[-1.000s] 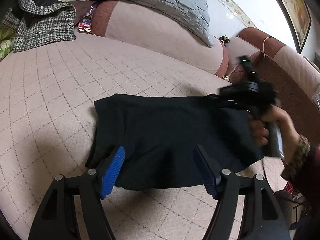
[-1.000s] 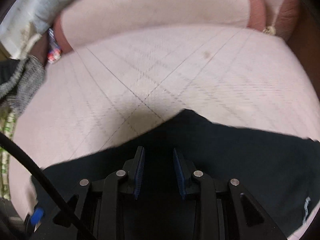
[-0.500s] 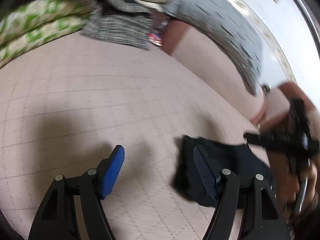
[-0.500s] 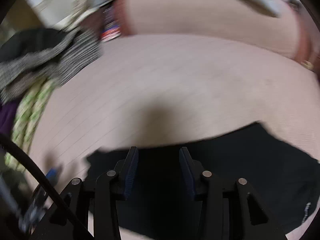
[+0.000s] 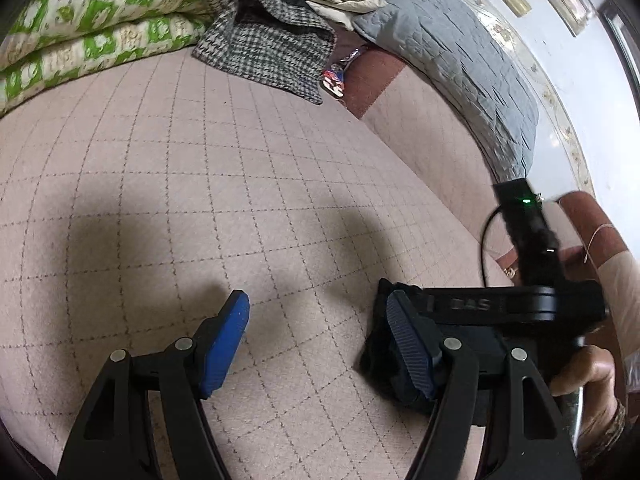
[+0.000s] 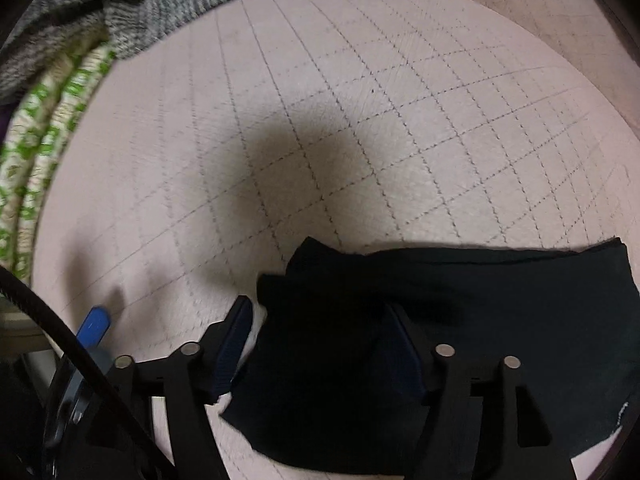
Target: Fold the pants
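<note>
The black pants (image 6: 460, 320) lie folded into a compact rectangle on the pink quilted sofa seat (image 6: 360, 128), at the lower right of the right wrist view. My right gripper (image 6: 320, 340) is open, its jaws wide apart just over the pants' left edge, holding nothing. In the left wrist view only a corner of the pants (image 5: 380, 364) shows, behind my right fingertip. My left gripper (image 5: 318, 340) is open and empty above bare seat, left of the pants. The right gripper's body (image 5: 520, 304) hovers over the pants there.
A green-patterned folded quilt (image 5: 80, 28) and a houndstooth garment (image 5: 264, 44) lie at the seat's far left. A grey quilted cushion (image 5: 460, 64) leans on the backrest. The brown armrest (image 5: 592, 224) is at the right. Bare seat (image 5: 200, 160) lies between.
My right gripper has opened and let go of the pants, which now lie flat. My left gripper swung left off the pants to bare seat.
</note>
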Action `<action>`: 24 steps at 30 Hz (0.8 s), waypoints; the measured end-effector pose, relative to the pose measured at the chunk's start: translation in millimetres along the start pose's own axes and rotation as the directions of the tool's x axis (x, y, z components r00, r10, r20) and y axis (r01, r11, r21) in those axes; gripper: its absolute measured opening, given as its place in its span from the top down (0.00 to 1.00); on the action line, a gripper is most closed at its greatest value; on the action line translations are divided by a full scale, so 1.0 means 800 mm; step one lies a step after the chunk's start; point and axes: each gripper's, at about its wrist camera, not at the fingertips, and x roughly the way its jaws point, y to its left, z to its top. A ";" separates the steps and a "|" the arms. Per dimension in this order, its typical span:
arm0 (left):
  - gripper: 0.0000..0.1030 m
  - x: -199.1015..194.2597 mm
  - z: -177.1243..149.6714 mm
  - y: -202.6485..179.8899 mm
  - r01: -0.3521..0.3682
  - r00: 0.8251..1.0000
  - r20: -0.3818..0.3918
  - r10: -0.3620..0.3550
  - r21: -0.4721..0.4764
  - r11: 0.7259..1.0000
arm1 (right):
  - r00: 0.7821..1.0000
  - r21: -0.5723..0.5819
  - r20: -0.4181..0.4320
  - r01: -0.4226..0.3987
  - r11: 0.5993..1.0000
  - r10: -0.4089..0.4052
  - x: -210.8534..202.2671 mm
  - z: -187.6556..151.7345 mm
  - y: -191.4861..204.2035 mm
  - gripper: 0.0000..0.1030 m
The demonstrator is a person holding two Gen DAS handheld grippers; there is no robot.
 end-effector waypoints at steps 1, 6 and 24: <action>0.31 0.000 0.001 0.002 0.000 1.000 -0.002 0.000 -0.008 1.000 | 1.000 0.000 -0.012 0.014 1.000 -0.014 0.005 0.001 0.003 0.26; 0.31 0.002 0.000 0.008 0.017 1.000 -0.016 -0.018 -0.036 0.999 | 0.992 -0.102 -0.042 0.115 0.988 -0.120 0.023 0.004 0.037 0.20; 0.41 0.056 -0.070 -0.070 0.286 0.941 -0.214 -0.263 0.087 0.954 | 0.998 -0.054 0.051 -0.034 0.998 0.037 -0.037 -0.039 -0.071 0.79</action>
